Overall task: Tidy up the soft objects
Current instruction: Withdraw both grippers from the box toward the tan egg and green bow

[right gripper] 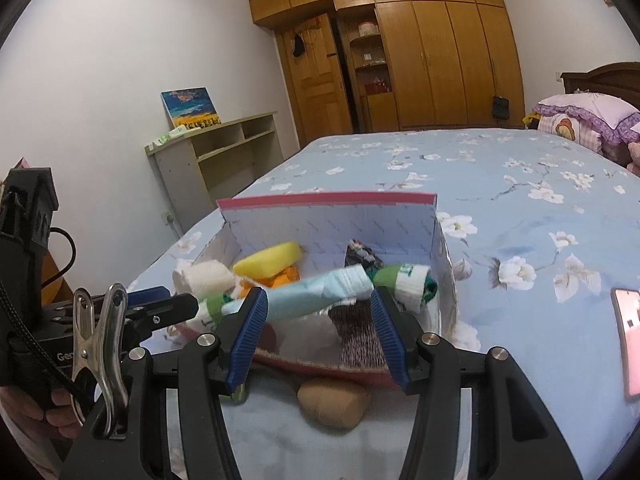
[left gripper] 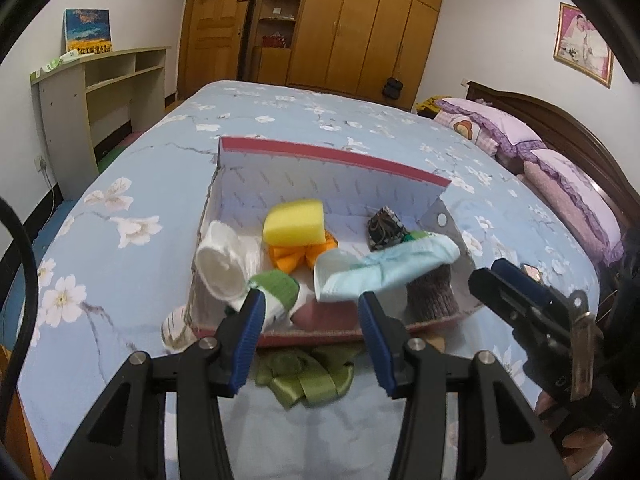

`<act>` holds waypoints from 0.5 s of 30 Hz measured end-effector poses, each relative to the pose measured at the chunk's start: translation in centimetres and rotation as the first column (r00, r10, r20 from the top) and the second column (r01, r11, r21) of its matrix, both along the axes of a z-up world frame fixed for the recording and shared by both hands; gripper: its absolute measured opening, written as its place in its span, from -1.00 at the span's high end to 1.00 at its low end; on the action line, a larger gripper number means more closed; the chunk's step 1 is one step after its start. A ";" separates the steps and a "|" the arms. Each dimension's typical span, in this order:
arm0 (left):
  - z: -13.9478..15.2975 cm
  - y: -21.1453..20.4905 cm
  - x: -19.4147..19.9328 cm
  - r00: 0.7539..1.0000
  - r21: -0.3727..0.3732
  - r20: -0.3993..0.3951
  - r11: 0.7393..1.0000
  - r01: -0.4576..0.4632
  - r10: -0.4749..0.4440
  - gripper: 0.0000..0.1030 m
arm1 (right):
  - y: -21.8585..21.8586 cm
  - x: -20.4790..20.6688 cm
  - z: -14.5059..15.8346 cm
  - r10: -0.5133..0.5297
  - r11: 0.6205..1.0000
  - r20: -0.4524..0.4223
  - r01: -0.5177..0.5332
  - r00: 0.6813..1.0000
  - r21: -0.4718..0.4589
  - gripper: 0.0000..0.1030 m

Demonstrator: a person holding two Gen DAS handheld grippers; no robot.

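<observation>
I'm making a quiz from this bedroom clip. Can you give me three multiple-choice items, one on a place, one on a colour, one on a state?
1. Where does the green bow lie?
A. In the box
B. On the bed in front of the box
C. On the pillows

2. What colour is the sponge?
A. Yellow
B. Black
C. Purple

3. How does the left gripper stand?
A. Shut on the sponge
B. Shut on the bow
C. Open, holding nothing

Answers:
1 B: the bow rests on the bed just outside the near wall of the box.
2 A: the block leaning against the back wall is bright yellow.
3 C: its blue pads stand apart with only air between them.
</observation>
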State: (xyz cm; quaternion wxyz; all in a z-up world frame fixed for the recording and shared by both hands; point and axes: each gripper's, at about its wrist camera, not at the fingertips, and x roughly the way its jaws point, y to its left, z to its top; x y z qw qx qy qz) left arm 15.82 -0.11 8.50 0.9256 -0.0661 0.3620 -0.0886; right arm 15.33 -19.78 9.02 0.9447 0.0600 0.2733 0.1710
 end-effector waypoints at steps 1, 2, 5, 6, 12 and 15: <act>-0.3 0.0 -0.3 1.000 -0.006 -0.006 1.000 -0.003 0.003 0.01 | -0.1 -0.2 -0.2 -0.003 1.000 -0.003 0.003 1.000 0.000 -0.07; -0.4 0.0 -0.4 1.000 -0.009 -0.011 1.000 -0.004 0.004 0.01 | -0.1 -0.5 -0.3 -0.006 1.000 -0.006 0.006 1.000 0.002 -0.07; -1.2 -0.2 -0.9 0.999 -0.017 -0.032 1.000 -0.008 0.008 0.01 | -0.2 -1.0 -0.8 -0.012 1.000 -0.021 0.012 1.000 0.006 -0.07; -1.5 -0.2 -1.0 0.999 -0.018 -0.039 1.000 -0.009 0.008 0.01 | -0.3 -1.2 -0.9 -0.013 1.000 -0.027 0.013 1.000 0.006 -0.07; -3.4 -0.9 -1.8 0.997 -0.012 -0.077 1.000 -0.006 0.005 0.01 | -0.4 -2.1 -2.2 -0.030 1.000 -0.055 0.031 0.998 0.006 -0.07; -4.4 -1.3 -1.9 0.995 0.003 -0.097 1.000 -0.005 0.006 0.01 | -0.3 -2.4 -2.9 -0.033 0.999 -0.071 0.033 0.997 -0.002 -0.07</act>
